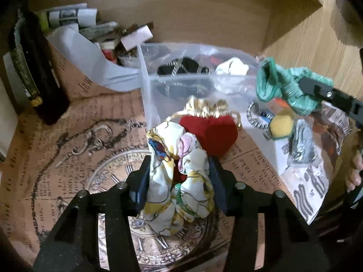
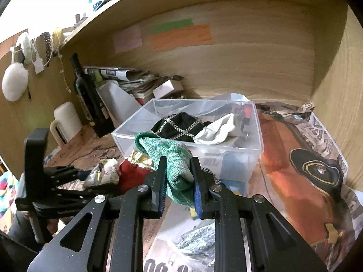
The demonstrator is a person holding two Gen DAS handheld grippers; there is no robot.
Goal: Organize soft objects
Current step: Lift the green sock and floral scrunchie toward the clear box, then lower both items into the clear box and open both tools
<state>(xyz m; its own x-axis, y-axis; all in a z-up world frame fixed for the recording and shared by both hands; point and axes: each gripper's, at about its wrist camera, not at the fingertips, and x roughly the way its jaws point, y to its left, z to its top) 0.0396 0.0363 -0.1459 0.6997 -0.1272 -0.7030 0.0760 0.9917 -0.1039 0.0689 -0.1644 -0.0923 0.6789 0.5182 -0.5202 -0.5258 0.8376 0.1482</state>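
Both grippers are mid-carry: the left gripper pinches a flowery scrunchie, the right gripper pinches a green knit sock, and I think both go into the clear plastic box next.

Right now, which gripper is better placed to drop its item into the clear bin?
Right. The right gripper holds the green sock up by the clear bin, while the left gripper holds the floral cloth farther back.

Both pictures are round and bent, with dark corners, and straight lines curve near the edges. The left wrist view is dim and warm. The green sock looks blurry there. The right wrist view is brighter, with white glare at its top left corner. The clear box shines a little.
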